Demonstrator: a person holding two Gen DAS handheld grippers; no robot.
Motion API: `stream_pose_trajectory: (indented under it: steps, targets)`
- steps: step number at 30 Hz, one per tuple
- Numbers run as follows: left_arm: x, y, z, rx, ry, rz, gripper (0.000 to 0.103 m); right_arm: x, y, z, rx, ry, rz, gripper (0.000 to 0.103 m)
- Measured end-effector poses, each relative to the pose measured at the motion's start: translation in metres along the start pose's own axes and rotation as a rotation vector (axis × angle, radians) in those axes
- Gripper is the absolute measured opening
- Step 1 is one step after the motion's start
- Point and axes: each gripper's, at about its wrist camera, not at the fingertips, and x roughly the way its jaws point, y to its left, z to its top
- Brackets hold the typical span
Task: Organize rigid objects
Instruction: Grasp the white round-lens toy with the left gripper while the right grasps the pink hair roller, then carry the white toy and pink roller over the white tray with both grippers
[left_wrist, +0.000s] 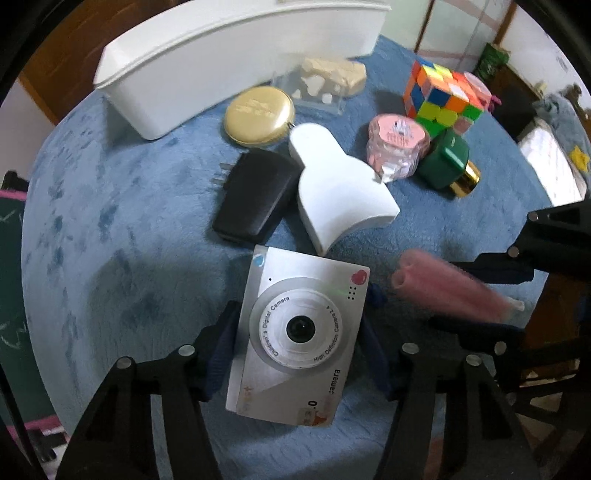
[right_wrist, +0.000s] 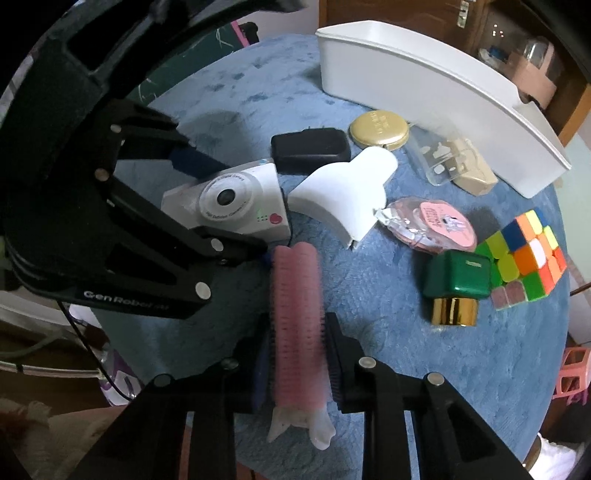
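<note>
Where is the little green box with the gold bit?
In the right wrist view, the green box lies on the blue cloth at right, beside the colourful cube, just below the pink tape roll.

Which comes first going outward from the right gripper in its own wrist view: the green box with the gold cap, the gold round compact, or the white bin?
Measured from the right gripper, which is shut on the pink hair roller:
1. Green box with the gold cap, to the right, nearest.
2. Gold round compact, farther up the blue cloth.
3. White bin, at the far edge, behind the compact.
</note>
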Motion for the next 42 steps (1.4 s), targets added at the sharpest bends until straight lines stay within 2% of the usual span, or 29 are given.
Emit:
stream_pose_trajectory:
  steps: [8, 14, 18, 27, 29, 34, 42]
  targets:
    - [-0.047, 0.003, -0.005, -0.147, -0.016, 0.031, 0.064, -0.035, -0.009, 0.001, 0.051, -0.066, -0.009, 0.026]
    - [-0.098, 0.008, 0.004, -0.252, -0.067, 0.072, 0.064, -0.076, -0.026, 0.004, 0.125, -0.141, -0.020, 0.026]
    - [-0.125, 0.015, 0.029, -0.310, -0.120, 0.079, 0.064, -0.106, -0.041, 0.007, 0.181, -0.204, -0.031, 0.026]
    - [-0.210, 0.012, 0.091, -0.306, -0.354, 0.109, 0.064, -0.165, -0.082, 0.034, 0.302, -0.321, -0.047, 0.026]
    - [-0.219, 0.013, 0.101, -0.304, -0.386, 0.106, 0.064, -0.178, -0.090, 0.041, 0.321, -0.348, -0.055, 0.026]
    - [-0.242, 0.024, 0.131, -0.321, -0.435, 0.120, 0.064, -0.210, -0.111, 0.068, 0.364, -0.392, -0.070, 0.026]
    - [-0.259, 0.050, 0.181, -0.333, -0.471, 0.140, 0.064, -0.248, -0.142, 0.123, 0.388, -0.461, -0.093, 0.026]
